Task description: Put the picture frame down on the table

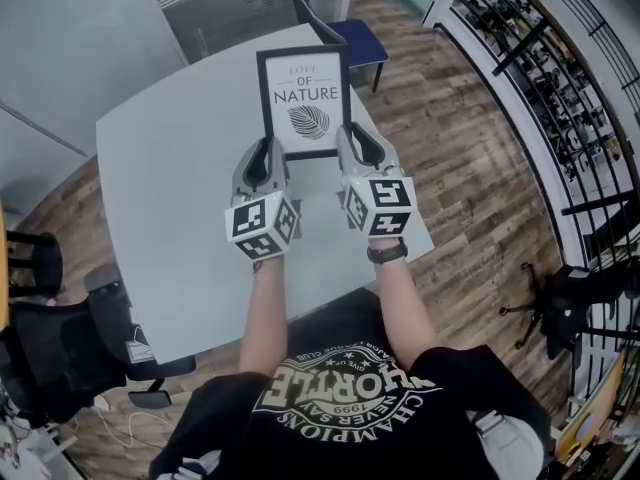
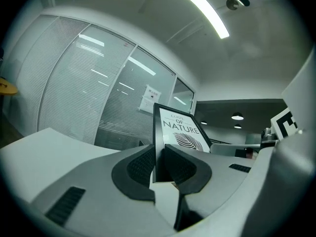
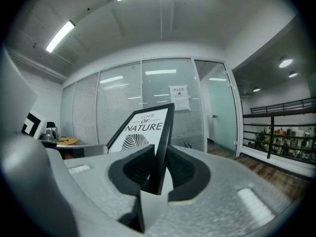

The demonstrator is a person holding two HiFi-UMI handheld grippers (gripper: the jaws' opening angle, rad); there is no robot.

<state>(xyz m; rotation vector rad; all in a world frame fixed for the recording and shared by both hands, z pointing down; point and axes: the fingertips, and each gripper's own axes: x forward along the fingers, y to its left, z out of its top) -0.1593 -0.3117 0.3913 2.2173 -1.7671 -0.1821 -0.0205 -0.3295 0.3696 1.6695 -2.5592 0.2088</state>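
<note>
Picture frame (image 1: 303, 101) is clamped between my two tools: left gripper (image 1: 268, 158) pinches its lower left corner, right gripper (image 1: 356, 150) its lower right, jaws closed on the black border. It is over the tabletop (image 1: 170, 188) near the far edge, print facing me.

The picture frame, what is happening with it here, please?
A person holds the picture frame upright over the grey table with two hand-held tongs. The left tongs are shut on its left edge, the right tongs on its right edge, both near the bottom. Whether it touches the table yet, I cannot tell.
</note>
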